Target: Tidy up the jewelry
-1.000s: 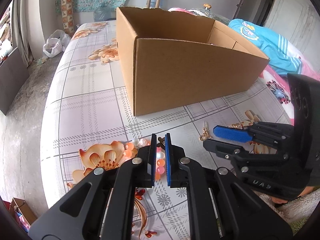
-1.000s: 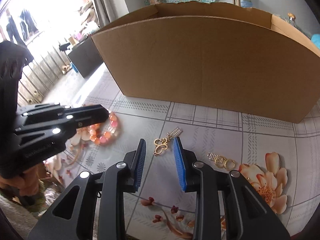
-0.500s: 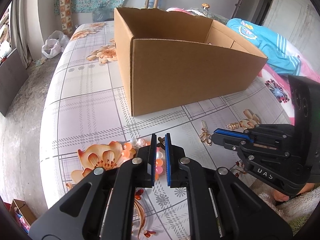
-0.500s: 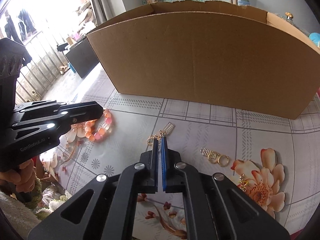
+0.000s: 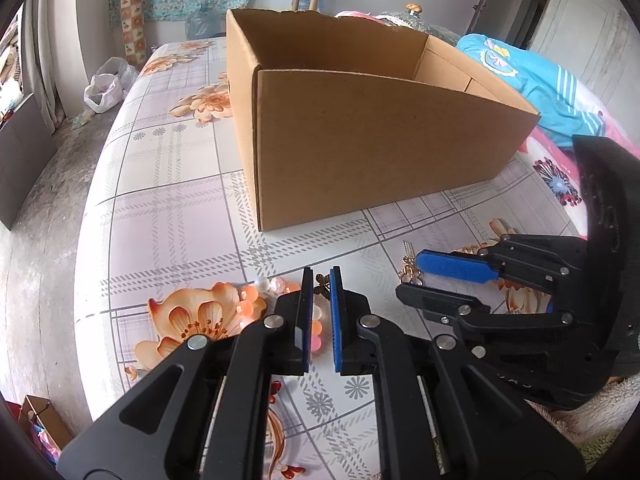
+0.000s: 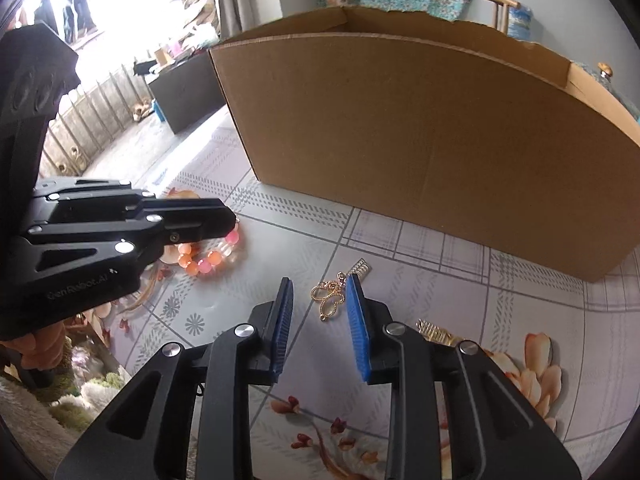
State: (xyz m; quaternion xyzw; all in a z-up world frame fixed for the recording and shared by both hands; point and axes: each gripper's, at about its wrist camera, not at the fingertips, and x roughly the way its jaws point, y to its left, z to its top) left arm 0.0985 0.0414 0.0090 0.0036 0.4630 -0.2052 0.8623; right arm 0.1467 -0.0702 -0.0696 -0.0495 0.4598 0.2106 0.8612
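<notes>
An orange-and-pink bead bracelet (image 5: 252, 296) (image 6: 204, 260) lies on the flowered sheet. My left gripper (image 5: 319, 272) (image 6: 230, 220) is shut, its tips right over the bracelet's far end; whether a bead is pinched I cannot tell. A gold butterfly earring (image 6: 330, 298) (image 5: 409, 276) lies flat on the sheet between the tips of my right gripper (image 6: 319, 280) (image 5: 408, 276). Its jaws are opening and the blue pads stand clear of the earring. A second gold earring (image 6: 434, 330) peeks out beside the right finger. The open cardboard box (image 5: 380, 152) (image 6: 420, 140) stands just beyond.
The sheet's left edge (image 5: 92, 208) drops to a grey floor with a white plastic bag (image 5: 104, 88). A blue garment (image 5: 540, 76) lies behind the box at the right. A dark cabinet (image 6: 184, 92) stands on the floor beyond the box.
Half a second ago the right gripper's jaws were shut at the butterfly earring; now they have parted again and the earring still lies on the sheet. The left gripper has not moved.
</notes>
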